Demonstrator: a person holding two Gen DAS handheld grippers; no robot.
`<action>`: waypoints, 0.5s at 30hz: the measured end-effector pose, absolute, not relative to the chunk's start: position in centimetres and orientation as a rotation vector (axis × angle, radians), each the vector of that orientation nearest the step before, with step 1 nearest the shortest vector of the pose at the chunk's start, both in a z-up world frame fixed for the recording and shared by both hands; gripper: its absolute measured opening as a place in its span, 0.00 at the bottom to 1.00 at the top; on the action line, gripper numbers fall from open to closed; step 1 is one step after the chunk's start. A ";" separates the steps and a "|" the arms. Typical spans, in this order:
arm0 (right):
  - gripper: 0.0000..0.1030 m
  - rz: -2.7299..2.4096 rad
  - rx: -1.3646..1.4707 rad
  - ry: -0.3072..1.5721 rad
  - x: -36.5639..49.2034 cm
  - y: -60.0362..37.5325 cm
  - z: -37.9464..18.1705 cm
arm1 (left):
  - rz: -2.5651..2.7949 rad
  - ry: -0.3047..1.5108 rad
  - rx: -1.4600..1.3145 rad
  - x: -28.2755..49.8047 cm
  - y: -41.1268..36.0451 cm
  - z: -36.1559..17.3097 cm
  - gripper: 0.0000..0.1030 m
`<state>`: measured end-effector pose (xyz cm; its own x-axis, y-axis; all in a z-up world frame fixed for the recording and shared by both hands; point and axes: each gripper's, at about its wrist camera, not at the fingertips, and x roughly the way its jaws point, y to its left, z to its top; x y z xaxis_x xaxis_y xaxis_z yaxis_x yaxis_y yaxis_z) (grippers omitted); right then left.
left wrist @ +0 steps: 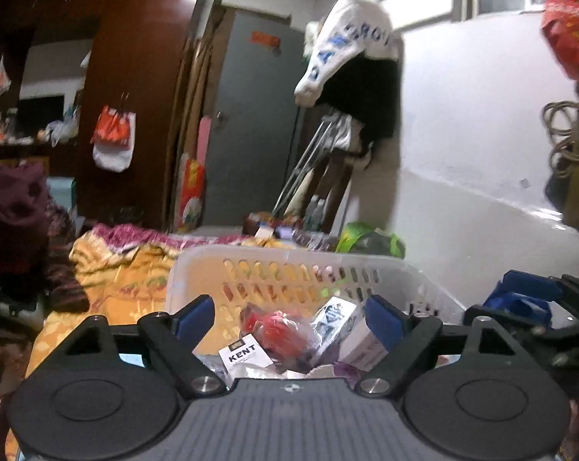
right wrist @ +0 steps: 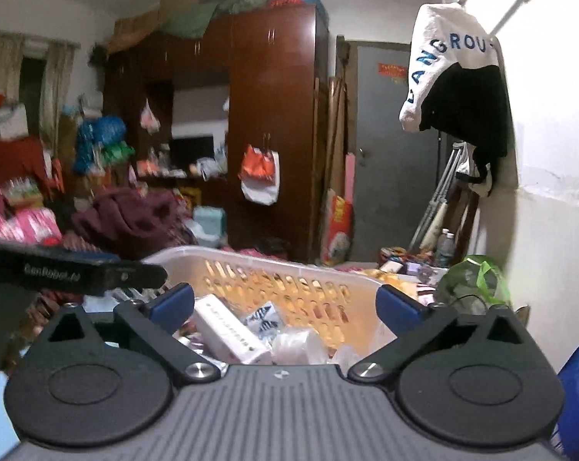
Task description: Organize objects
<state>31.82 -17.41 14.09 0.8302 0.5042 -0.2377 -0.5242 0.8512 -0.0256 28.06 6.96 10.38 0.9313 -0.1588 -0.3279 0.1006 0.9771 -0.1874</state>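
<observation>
A white slotted plastic basket [left wrist: 289, 259] sits on a bed ahead of both grippers; it also shows in the right wrist view [right wrist: 251, 259]. It holds a white KENT pack [left wrist: 243, 353], a red item in clear plastic [left wrist: 277, 332], a blue-and-white box [left wrist: 333, 319] and a long white box [right wrist: 228, 330]. My left gripper [left wrist: 289, 317] is open and empty above the basket's near side. My right gripper [right wrist: 285, 301] is open and empty there too. The left gripper's body [right wrist: 78, 272] shows at the left of the right wrist view.
An orange patterned blanket [left wrist: 128, 269] and a maroon garment [right wrist: 131, 219] lie left of the basket. A green bag [right wrist: 473, 278] sits by the white wall on the right. A dark wardrobe [right wrist: 274, 115], grey door [left wrist: 258, 123] and hanging clothes [left wrist: 358, 61] stand behind.
</observation>
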 end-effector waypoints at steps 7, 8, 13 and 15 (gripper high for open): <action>1.00 0.423 -0.029 0.191 28.6 -19.1 14.2 | -0.096 0.365 -0.091 24.6 6.3 10.2 1.00; 1.00 0.402 -0.035 0.158 27.8 -19.1 13.9 | -0.074 0.367 -0.087 24.2 6.1 10.2 1.00; 1.00 0.359 -0.220 0.204 26.2 -17.5 14.1 | -0.104 0.375 -0.114 23.0 5.8 10.5 1.00; 1.00 0.368 -0.218 0.202 26.0 -17.3 14.1 | -0.083 0.381 -0.100 22.8 5.3 10.8 1.00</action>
